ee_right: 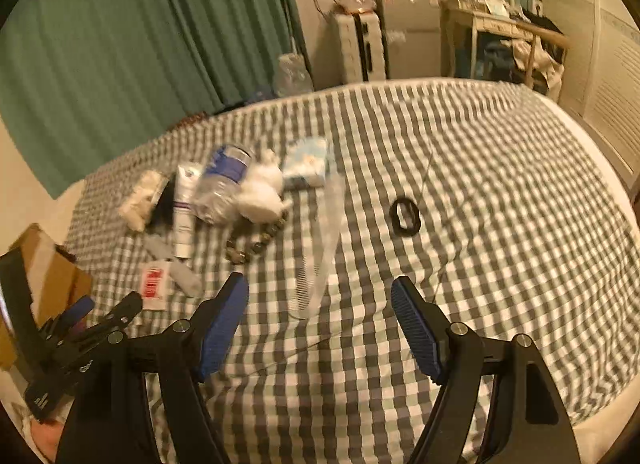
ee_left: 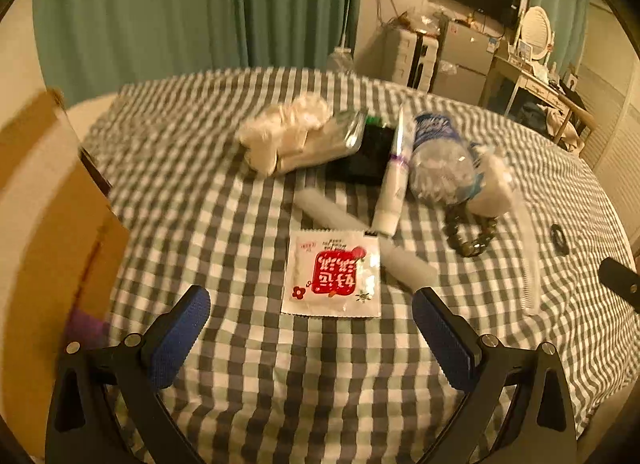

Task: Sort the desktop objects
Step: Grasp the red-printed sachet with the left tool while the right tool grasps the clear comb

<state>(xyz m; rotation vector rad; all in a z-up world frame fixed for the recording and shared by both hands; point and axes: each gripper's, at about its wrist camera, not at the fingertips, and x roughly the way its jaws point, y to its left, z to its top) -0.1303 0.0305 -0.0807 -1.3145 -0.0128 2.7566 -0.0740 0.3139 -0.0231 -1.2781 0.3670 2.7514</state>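
Both grippers, left gripper (ee_left: 311, 306) and right gripper (ee_right: 320, 298), stand released and empty; the flat sachet (ee_left: 332, 274) may slip, and the clear comb (ee_right: 320, 256) too, because the checked sheet (ee_right: 500, 224) is soft

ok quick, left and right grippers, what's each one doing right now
left gripper: jaws open, holding nothing, above the white sachet with the red label.
right gripper: jaws open, holding nothing.

You can see white characters on the sachet's (ee_left: 333, 273) red label, upside down and too blurred to read.
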